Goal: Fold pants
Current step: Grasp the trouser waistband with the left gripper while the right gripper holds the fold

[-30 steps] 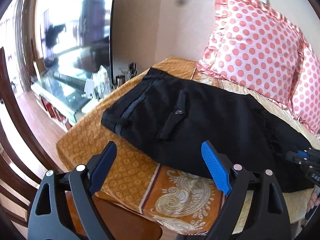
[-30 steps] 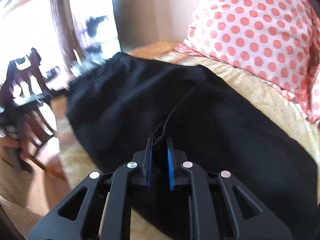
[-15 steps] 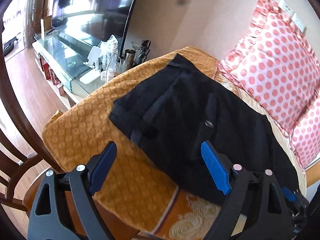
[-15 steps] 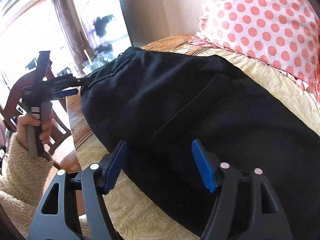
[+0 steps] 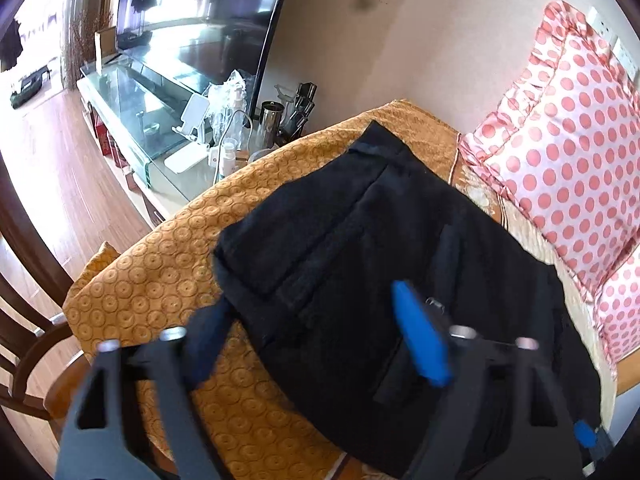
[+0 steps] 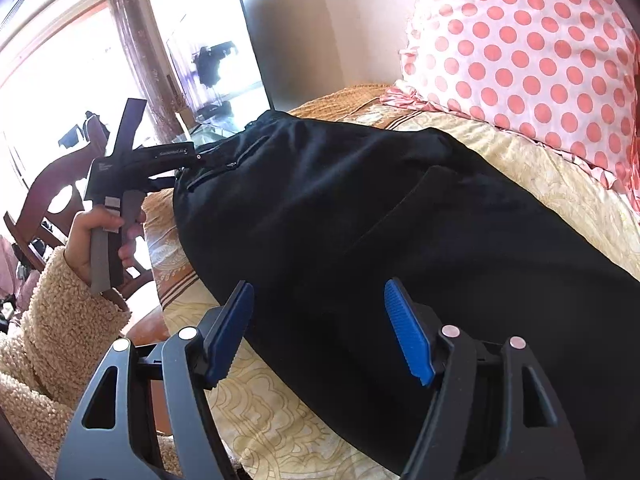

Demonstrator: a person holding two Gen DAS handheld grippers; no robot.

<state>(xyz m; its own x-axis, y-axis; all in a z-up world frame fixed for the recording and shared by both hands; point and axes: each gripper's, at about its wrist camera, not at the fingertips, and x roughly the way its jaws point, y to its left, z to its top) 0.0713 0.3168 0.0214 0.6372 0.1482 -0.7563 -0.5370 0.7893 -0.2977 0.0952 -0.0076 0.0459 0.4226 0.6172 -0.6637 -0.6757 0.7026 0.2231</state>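
2 grippers are ours here. At left, our left gripper (image 5: pixel 316 332) hangs with its jaws spread wide and nothing between them, at the waistband end of 1 pair of black pants (image 5: pixel 400 264). They lie flat on the bed's orange patterned cover (image 5: pixel 168 280). Farther right, our right gripper (image 6: pixel 320 332) is likewise wide apart and holds nothing, above the pants' near edge. 2 polka-dot pillows (image 5: pixel 568 152) lean behind.

Black pants (image 5: pixel 400 248) lie flat on bed ahead of your left gripper (image 5: pixel 316 340), waistband end nearest it, pocket flap w/ button by its right finger; legs run under your right gripper (image 6: pixel 320 328).
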